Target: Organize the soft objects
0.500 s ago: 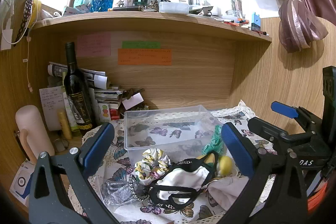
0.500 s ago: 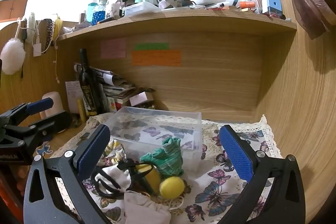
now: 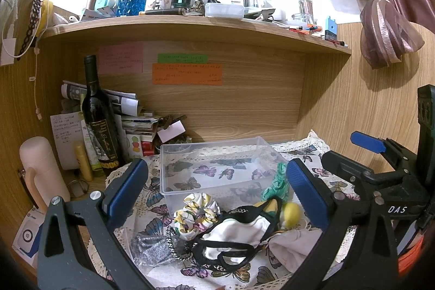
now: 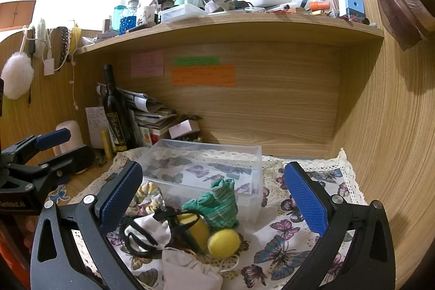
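Note:
A pile of soft things lies on the butterfly cloth (image 4: pixel 285 257) in front of a clear plastic box (image 3: pixel 217 165), which also shows in the right wrist view (image 4: pixel 206 162). The pile holds a floral scrunchie (image 3: pixel 197 211), a white and black cloth piece (image 3: pixel 236 235), a green knit piece (image 4: pixel 217 203), a yellow ball (image 4: pixel 223 242), a white drawstring pouch (image 4: pixel 187 271) and a silver glitter piece (image 3: pixel 152 249). My left gripper (image 3: pixel 217 195) is open above the pile. My right gripper (image 4: pixel 212 200) is open above the pile too. The box holds nothing.
A dark wine bottle (image 3: pixel 99 121), stacked papers (image 3: pixel 136 121) and a pink bottle (image 3: pixel 43 170) stand at the back left. A crowded wooden shelf (image 3: pixel 190 23) overhangs the desk. A wooden wall (image 4: pixel 394 140) closes the right side.

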Demonstrator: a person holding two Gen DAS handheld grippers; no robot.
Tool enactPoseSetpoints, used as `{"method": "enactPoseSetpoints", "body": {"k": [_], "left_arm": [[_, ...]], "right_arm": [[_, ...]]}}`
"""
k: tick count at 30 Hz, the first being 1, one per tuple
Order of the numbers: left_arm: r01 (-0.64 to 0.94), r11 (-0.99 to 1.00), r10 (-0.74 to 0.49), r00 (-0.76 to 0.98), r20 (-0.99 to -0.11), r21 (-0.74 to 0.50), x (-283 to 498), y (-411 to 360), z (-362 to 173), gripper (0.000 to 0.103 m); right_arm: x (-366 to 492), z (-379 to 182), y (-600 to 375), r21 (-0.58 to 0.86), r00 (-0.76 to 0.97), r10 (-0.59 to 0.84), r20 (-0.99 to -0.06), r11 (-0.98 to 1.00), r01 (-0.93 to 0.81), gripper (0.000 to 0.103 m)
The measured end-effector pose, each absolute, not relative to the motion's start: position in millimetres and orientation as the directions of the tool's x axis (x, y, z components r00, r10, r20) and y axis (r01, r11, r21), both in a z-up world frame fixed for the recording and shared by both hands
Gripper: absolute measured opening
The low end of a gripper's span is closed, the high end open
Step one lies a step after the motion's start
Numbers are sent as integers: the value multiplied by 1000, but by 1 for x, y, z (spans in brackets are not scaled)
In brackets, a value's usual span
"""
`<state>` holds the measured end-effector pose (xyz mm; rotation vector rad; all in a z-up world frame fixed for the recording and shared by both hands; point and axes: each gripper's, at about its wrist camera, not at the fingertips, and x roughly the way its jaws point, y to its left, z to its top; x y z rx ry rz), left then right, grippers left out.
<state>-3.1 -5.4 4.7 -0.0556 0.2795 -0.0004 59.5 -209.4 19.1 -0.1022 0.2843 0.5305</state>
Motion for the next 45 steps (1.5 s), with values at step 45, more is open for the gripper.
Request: {"method": "enactPoseSetpoints", "body": {"k": [45], "left_arm": [[38, 996, -60, 954, -293, -81, 4, -5, 0, 103]], "right_arm": [[65, 17, -206, -1, 813, 493, -310, 855, -519, 103]]}}
